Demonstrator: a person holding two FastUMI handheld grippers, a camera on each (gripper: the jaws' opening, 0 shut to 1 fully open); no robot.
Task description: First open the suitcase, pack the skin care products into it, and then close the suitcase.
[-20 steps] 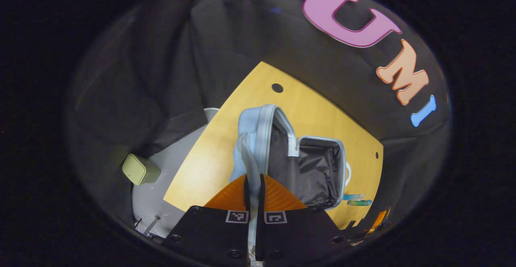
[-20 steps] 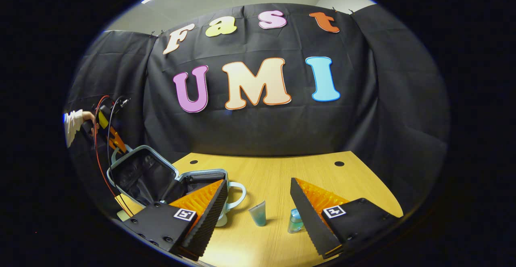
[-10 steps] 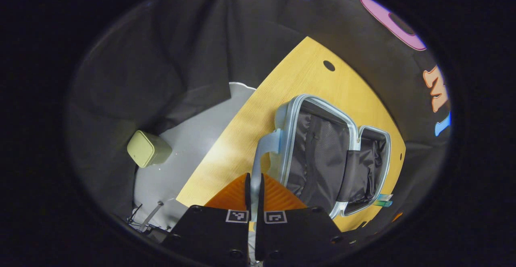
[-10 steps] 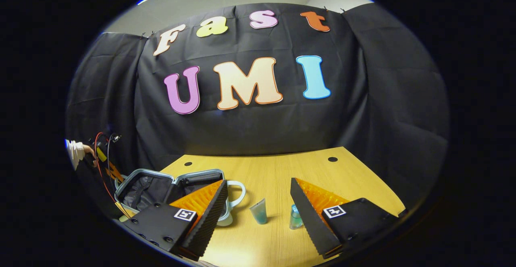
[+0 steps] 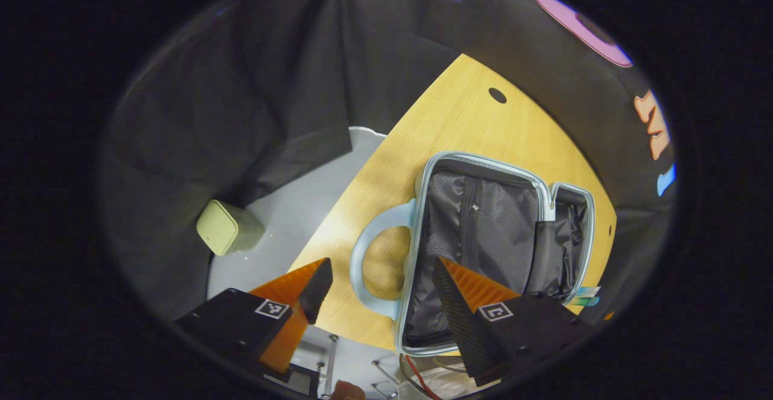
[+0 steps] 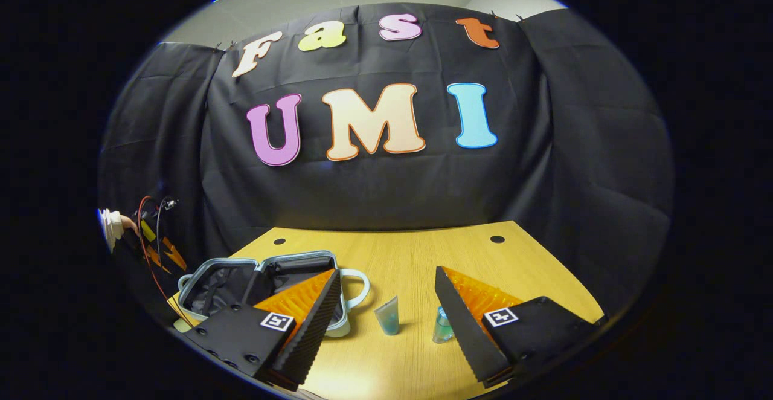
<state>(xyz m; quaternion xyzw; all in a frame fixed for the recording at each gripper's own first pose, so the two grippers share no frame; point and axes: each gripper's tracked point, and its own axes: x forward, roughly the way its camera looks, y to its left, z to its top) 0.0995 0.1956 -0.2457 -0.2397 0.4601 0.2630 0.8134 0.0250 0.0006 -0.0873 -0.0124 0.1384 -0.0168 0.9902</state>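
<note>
Lid dropped flat since a second ago: left gripper [image 5: 374,291] has let go of the suitcase handle [image 5: 369,267], jaws now wide, straddling it with no contact. Suitcase [image 6: 266,279] lies fully open at the table's near-left corner, dark lining up, nothing packed yet. Right gripper [image 6: 386,315] hovers with jaws wide, holding nothing; teal tube [image 6: 387,316] and small clear bottle [image 6: 442,325] stand on the table just right of the case, between its fingers in the right gripper view.

Risks: both products are small and upright, so a skewed pinch likely tips or rolls them; case sits near the table edge, so a nudge could shove it off.

Surface: bare wooden table [image 6: 416,267] with cable holes. Black cloth walls, grey floor, small green bin [image 5: 228,235] on the floor left of the table.
</note>
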